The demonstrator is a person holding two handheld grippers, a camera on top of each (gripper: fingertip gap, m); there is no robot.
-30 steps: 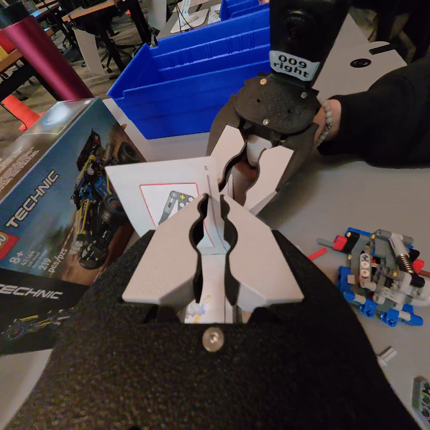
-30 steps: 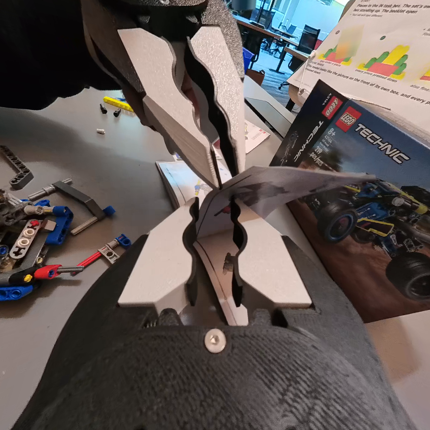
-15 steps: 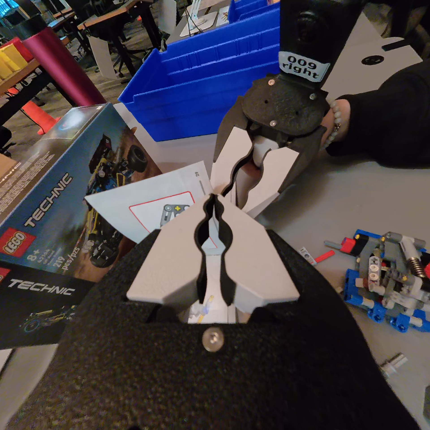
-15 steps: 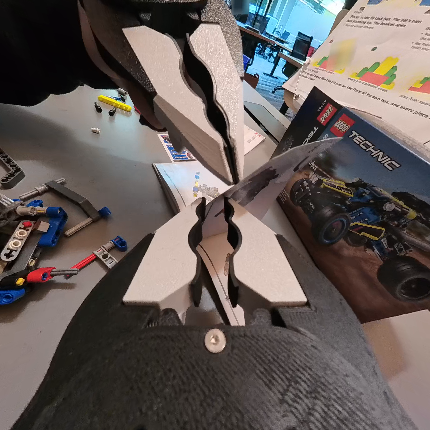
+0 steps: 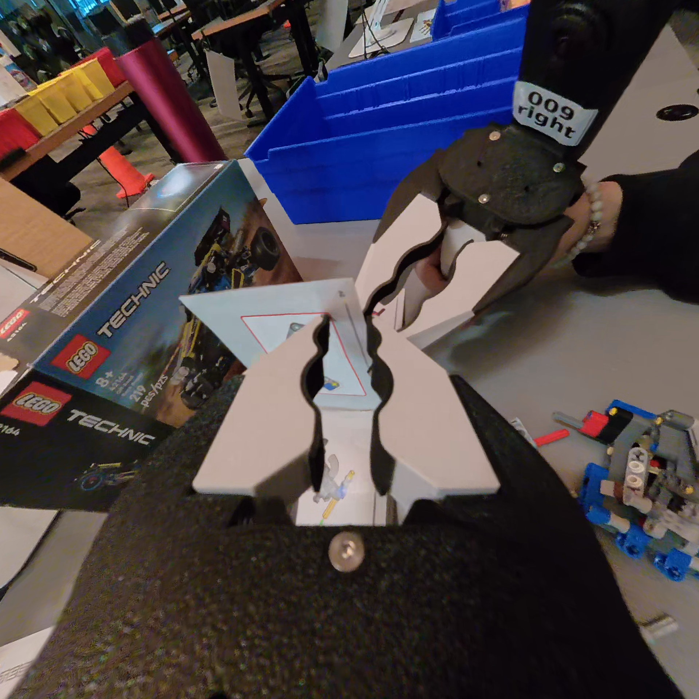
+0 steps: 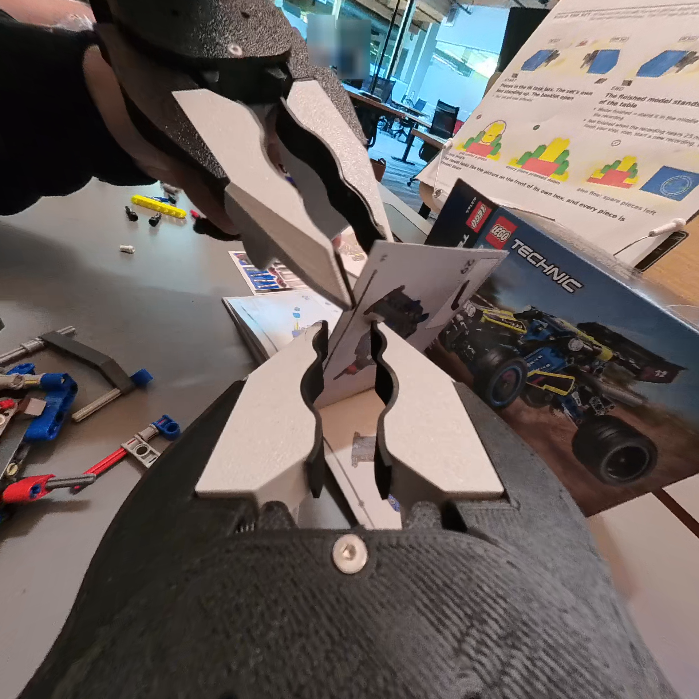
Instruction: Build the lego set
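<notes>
The instruction booklet (image 6: 280,325) lies open on the grey table. One of its pages (image 6: 416,295) stands lifted, also showing in the left wrist view (image 5: 264,321). My left gripper (image 5: 348,329) is open, its tips at the page's right edge. My right gripper (image 6: 348,327) faces it tip to tip, its jaws a little apart with the page passing between them. Each gripper also shows in the other's view, the right (image 5: 382,317) and the left (image 6: 359,280). The part-built blue and grey model (image 5: 643,491) lies to the right in the left wrist view.
The set's box (image 5: 132,321) stands just behind the page. Blue bins (image 5: 378,132) sit beyond it. Loose parts lie on the table: a yellow beam (image 6: 159,202), a red axle (image 6: 106,469), a black bar (image 6: 83,359). A sticker sheet (image 6: 261,276) lies by the booklet. A poster (image 6: 586,132) stands behind the box. My right gripper's tips are some 12 cm from the red axle (image 6: 106,469). My left wrist view (image 5: 544,434) looks at it from another angle.
My left gripper was shut on the page half a second ago and has now opened. The page has swung more upright, toward the box. Both grippers have stayed tip to tip.
</notes>
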